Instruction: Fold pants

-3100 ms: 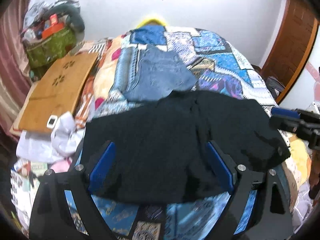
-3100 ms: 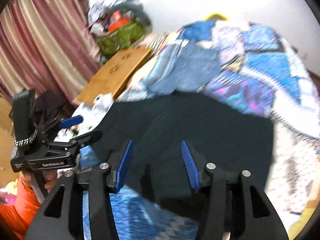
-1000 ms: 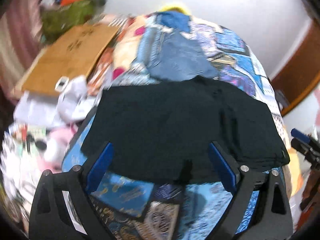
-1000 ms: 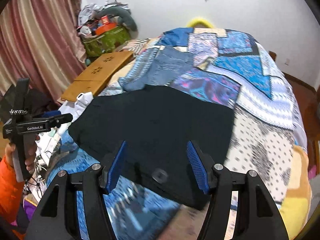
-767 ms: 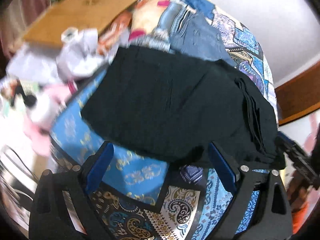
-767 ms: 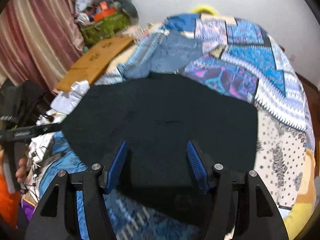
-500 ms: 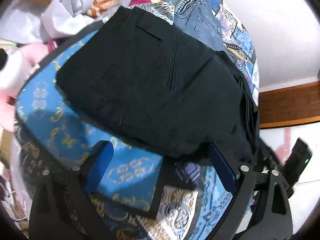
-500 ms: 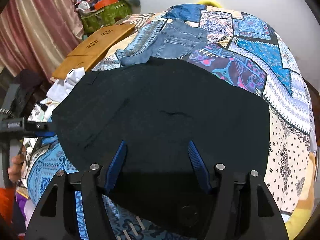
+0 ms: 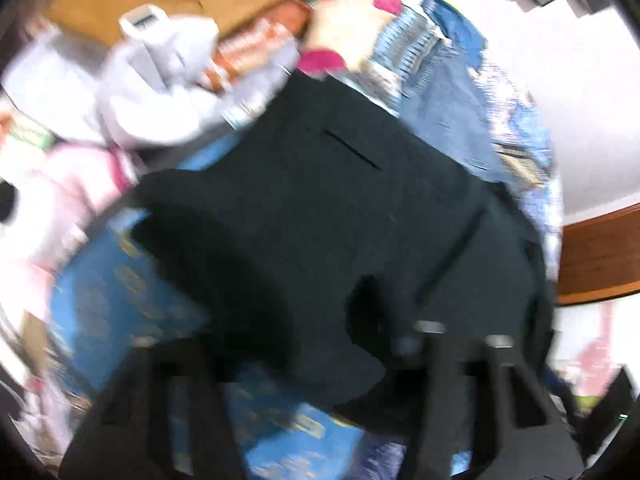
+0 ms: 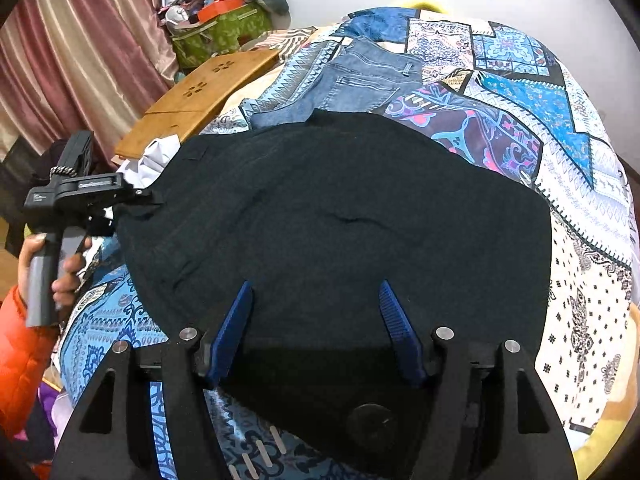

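Observation:
Black pants (image 10: pixel 340 220) lie folded and flat on the patchwork bedspread (image 10: pixel 520 92). My right gripper (image 10: pixel 314 300) is open above their near edge, blue pads apart, holding nothing. My left gripper (image 10: pixel 148 200) shows in the right wrist view at the pants' left corner, touching the cloth. In the left wrist view the picture is badly blurred: the pants (image 9: pixel 340 208) fill the middle and the cloth covers the space between the fingers, so the jaws' state is unclear.
Folded blue jeans (image 10: pixel 360 80) lie behind the black pants. A wooden lap board (image 10: pixel 200 96) leans at the bed's left side. White cloths (image 9: pixel 160 92) and clutter lie left of the bed. A green bag (image 10: pixel 224 32) stands by the curtain.
My left gripper has swung down and in to the pants' left corner, and its view has blurred. My right gripper has moved slightly closer over the near edge.

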